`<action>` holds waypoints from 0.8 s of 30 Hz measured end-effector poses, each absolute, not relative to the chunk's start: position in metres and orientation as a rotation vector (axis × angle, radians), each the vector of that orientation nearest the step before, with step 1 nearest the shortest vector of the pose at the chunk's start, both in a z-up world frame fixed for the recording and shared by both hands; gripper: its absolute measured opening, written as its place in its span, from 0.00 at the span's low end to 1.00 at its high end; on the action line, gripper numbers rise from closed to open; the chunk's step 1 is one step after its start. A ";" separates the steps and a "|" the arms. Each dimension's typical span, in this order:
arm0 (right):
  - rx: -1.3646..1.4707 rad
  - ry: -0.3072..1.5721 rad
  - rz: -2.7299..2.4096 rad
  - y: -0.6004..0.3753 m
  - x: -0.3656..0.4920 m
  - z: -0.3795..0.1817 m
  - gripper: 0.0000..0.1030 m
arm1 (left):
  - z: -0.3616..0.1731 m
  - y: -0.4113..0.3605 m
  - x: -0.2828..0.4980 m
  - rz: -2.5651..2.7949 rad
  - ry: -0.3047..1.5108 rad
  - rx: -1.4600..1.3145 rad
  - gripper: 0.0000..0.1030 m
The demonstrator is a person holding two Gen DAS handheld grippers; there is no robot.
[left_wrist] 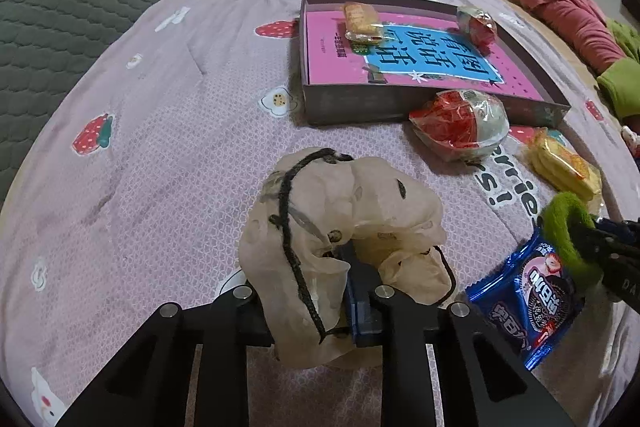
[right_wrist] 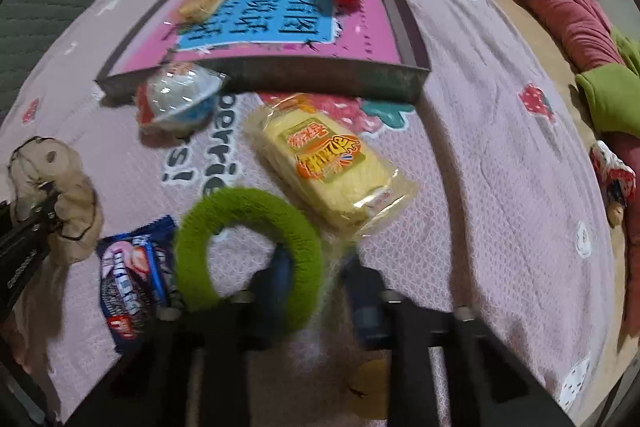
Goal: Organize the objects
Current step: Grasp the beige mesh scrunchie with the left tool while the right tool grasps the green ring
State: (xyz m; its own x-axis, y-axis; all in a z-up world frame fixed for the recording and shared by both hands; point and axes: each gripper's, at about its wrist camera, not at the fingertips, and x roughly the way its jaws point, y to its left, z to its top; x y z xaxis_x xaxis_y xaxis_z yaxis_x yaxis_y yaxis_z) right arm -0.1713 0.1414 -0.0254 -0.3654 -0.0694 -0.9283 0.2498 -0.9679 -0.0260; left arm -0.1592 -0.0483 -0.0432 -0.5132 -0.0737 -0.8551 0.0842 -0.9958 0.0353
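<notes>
Two grippers work over a bed covered by a pink strawberry-print quilt. Left gripper: jaws pinched on a crumpled beige fabric pouch with a black drawstring, held near the quilt's near edge. Right gripper: jaws drawn in on the lower arc of a green fuzzy ring, though blur in the right wrist view makes the pad contact hard to confirm; in the left wrist view the same ring sits on dark fingers at the right edge. One shallow dark box lies toward the far side of the quilt, its floor a pink and blue printed sheet; inside, a cracker packet near the far left corner and a small red-and-clear capsule at the far right corner. One larger capsule toy, red and clear, rests on the quilt touching the box's near wall. One yellow biscuit packet lies just in front of the box, beside the ring. One blue cookie wrapper lies between the two grippers, near the near edge.
</notes>
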 end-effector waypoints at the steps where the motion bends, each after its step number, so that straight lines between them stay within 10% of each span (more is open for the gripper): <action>1: 1.635 0.233 -2.430 0.142 -0.170 -0.024 0.17 | -0.043 -0.049 -0.159 -2.656 0.021 1.501 0.24; 24: 1.464 0.110 -2.346 0.150 -0.141 0.018 0.13 | -0.027 -0.054 -0.146 -2.685 0.025 1.443 0.10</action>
State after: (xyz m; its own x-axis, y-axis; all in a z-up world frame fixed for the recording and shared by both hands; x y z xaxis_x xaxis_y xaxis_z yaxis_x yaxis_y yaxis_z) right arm -0.1410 0.1504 0.0181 -0.3904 -0.2692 -0.8804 0.3505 -0.9277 0.1282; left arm -0.1458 -0.0542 -0.0268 -0.5481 -0.0744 -0.8331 0.0899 -0.9955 0.0298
